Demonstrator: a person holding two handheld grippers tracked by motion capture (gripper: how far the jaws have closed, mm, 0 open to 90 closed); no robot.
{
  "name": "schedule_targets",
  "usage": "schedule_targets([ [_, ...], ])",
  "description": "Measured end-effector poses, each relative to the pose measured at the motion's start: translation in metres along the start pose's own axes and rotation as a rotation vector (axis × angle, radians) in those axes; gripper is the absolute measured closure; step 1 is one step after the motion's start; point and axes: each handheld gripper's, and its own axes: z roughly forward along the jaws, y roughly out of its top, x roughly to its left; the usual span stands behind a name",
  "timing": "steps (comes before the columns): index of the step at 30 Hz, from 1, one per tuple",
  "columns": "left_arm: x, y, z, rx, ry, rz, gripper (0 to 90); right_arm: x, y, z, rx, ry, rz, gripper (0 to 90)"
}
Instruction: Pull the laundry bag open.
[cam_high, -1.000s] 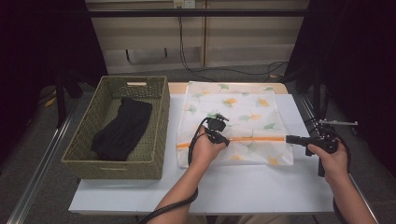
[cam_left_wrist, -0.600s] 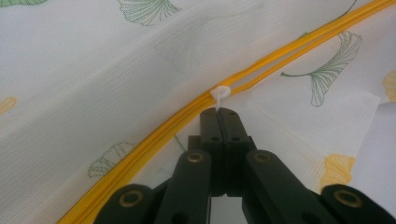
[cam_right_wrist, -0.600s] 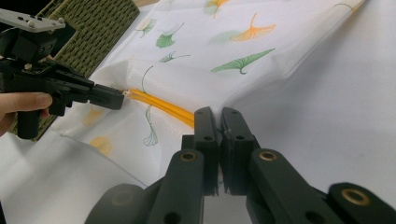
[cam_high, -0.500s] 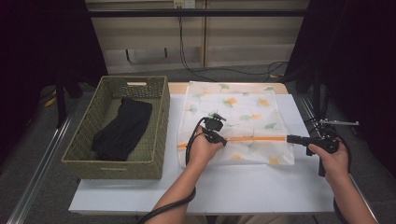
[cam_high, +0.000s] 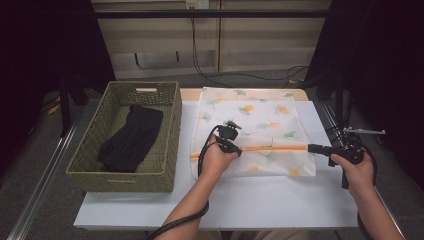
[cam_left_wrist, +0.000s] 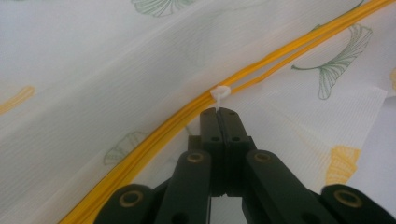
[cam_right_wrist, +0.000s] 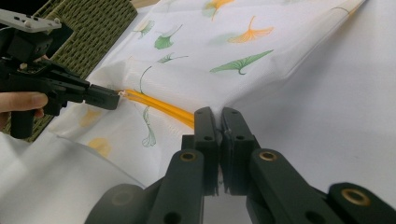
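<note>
Two tools clenched on one bag (cam_high: 255, 131), flat on table (cam_high: 240, 200) right of basket (cam_high: 165, 145). Left tool (cam_high: 234, 148) pinching white zipper pull (cam_left_wrist: 219, 92), mid-zipper. Right tool (cam_high: 314, 147) gripping bag's right edge at end of orange zipper (cam_high: 272, 148). Zipper's long axis running left-right, straight between both tools; left hand (cam_high: 216, 159) nearer pull, so likely sliding along that line while right anchors. Nothing moved against earlier frames: both hands, bag, dark cloth (cam_high: 131, 137) in basket unchanged.
</note>
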Motion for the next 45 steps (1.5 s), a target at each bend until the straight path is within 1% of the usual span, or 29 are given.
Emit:
schedule_targets([
  [1,0.002,-0.001,-0.001,0.007,0.009,0.011,90.0,-0.001,0.0,-0.001,-0.002,0.003,-0.001,86.9],
  [2,0.002,-0.001,-0.001,0.002,0.005,0.001,90.0,-0.001,0.0,-0.001,-0.003,0.005,-0.005,86.9],
  [4,0.004,-0.002,-0.002,0.013,0.006,0.013,90.0,-0.002,0.0,-0.001,-0.002,0.0,0.003,86.9],
  [5,0.003,-0.002,-0.001,-0.007,0.012,-0.006,90.0,-0.001,0.0,-0.001,-0.002,-0.002,0.001,86.9],
  [6,0.005,-0.002,-0.003,0.008,0.007,0.006,90.0,-0.001,0.0,-0.001,-0.003,0.0,0.003,86.9],
  [7,0.005,-0.002,-0.004,0.002,0.014,0.001,90.0,-0.001,0.0,-0.002,-0.004,0.001,0.001,87.0],
  [9,0.005,-0.003,-0.004,0.003,0.015,0.0,90.0,-0.002,0.0,-0.003,-0.007,-0.003,0.0,87.0],
  [10,0.008,-0.003,-0.006,0.013,0.013,0.01,90.0,-0.002,0.0,-0.003,-0.006,0.002,0.004,86.9],
  [12,0.008,-0.003,-0.006,0.009,0.017,0.004,90.0,-0.002,0.0,-0.003,-0.007,-0.002,0.002,86.9],
  [13,0.008,-0.004,-0.006,-0.004,0.021,-0.009,90.0,-0.002,0.0,-0.003,-0.005,-0.003,0.004,86.9],
  [14,0.011,-0.004,-0.008,0.013,0.019,0.0,90.0,-0.003,0.0,-0.003,-0.006,-0.001,0.007,86.9],
  [16,0.013,-0.006,-0.008,0.011,0.016,-0.004,90.0,-0.003,0.0,-0.003,-0.008,-0.001,0.007,86.9],
  [18,0.014,-0.007,-0.008,0.007,0.022,-0.008,90.0,-0.003,0.0,-0.003,-0.005,-0.003,0.003,87.0],
  [19,0.016,-0.008,-0.009,0.014,0.015,-0.004,90.0,-0.003,0.0,-0.003,-0.004,0.0,0.006,86.9],
  [20,0.015,-0.008,-0.009,0.004,0.021,-0.022,90.0,-0.003,0.0,-0.003,-0.003,0.0,0.006,86.9],
  [21,0.015,-0.008,-0.009,0.004,0.021,-0.022,90.0,-0.003,0.0,-0.003,-0.003,0.0,0.006,86.9],
  [22,0.017,-0.009,-0.01,0.019,0.021,-0.007,90.0,-0.003,0.0,-0.003,-0.004,0.0,0.006,86.9],
  [23,0.017,-0.009,-0.01,0.019,0.021,-0.007,90.0,-0.003,0.0,-0.003,-0.004,0.0,0.006,86.9],
  [24,0.017,-0.009,-0.01,0.004,0.018,-0.023,90.0,-0.003,0.0,-0.003,-0.004,-0.001,0.006,86.9],
  [27,0.017,-0.009,-0.011,0.009,0.022,-0.013,90.0,-0.003,0.0,-0.003,-0.004,-0.002,0.005,86.9],
  [30,0.016,-0.009,-0.01,0.003,0.024,-0.019,90.0,-0.002,0.0,-0.003,-0.003,0.0,0.007,86.9],
  [31,0.017,-0.009,-0.011,0.021,0.021,0.001,90.0,-0.002,0.0,-0.003,-0.003,0.0,0.007,86.9],
  [36,0.017,-0.008,-0.011,0.025,0.022,0.002,90.0,-0.003,0.0,-0.003,-0.003,0.0,0.007,86.9],
  [39,0.017,-0.008,-0.011,0.018,0.024,0.0,90.0,-0.003,0.0,-0.003,-0.003,0.0,0.006,86.9],
  [42,0.017,-0.008,-0.012,0.025,0.021,0.0,90.0,-0.003,0.0,-0.003,-0.004,0.0,0.006,86.9],
  [44,0.017,-0.008,-0.012,0.018,0.029,-0.015,90.0,-0.002,0.0,-0.003,-0.005,-0.004,0.004,86.9],
  [45,0.019,-0.009,-0.013,0.014,0.032,-0.024,90.0,-0.003,0.0,-0.004,-0.004,-0.004,0.007,86.9],
])
